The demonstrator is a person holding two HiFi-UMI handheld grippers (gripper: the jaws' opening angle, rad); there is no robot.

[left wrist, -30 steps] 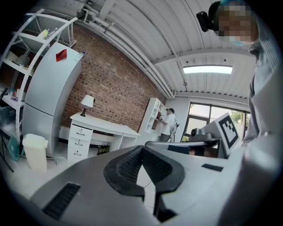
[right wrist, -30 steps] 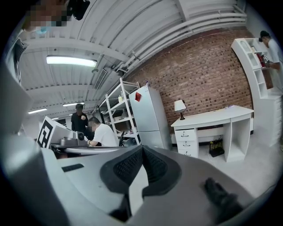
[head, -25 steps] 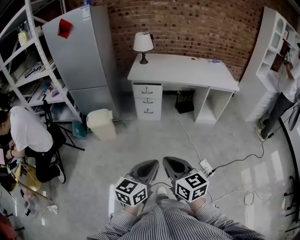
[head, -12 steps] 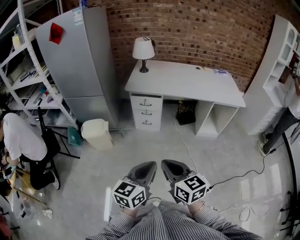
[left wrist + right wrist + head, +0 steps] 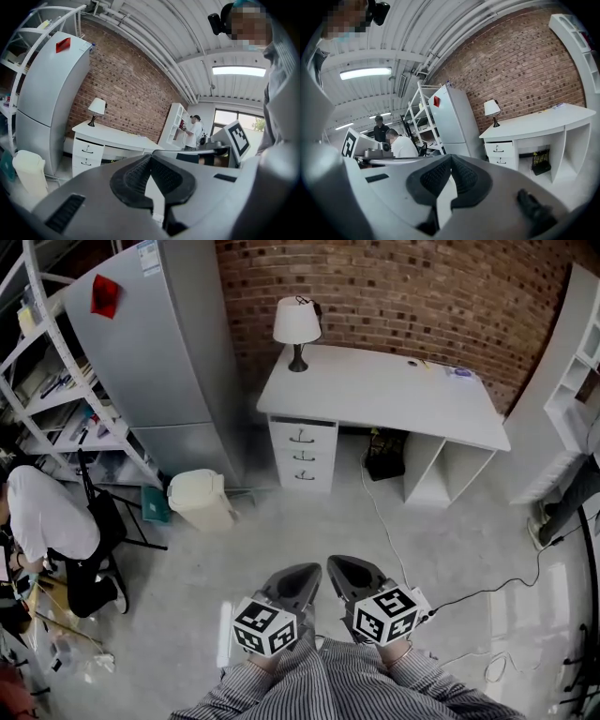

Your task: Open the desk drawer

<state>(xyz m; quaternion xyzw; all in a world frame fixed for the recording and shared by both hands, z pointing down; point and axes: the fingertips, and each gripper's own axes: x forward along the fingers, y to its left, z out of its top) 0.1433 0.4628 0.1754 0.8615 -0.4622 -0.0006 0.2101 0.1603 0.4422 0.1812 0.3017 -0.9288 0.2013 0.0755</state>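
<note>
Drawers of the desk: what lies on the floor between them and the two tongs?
Only bare floor, as the head view shows; a thin cable runs along it slightly to the right.

The white shelf unit point(image 5: 577, 352) is running off the head view's right edge, and a person point(image 5: 567, 503) beside it is showing only a leg and shoe. At the left edge a crouching person point(image 5: 49, 519) is being cut off at the head. The striped sleeves point(image 5: 281, 692) are running out past the bottom edge. On the desk point(image 5: 375, 390) small items point(image 5: 458, 372) are reading as too tiny to name (likewise the dark thing point(image 5: 386, 454) sitting under it).
</note>
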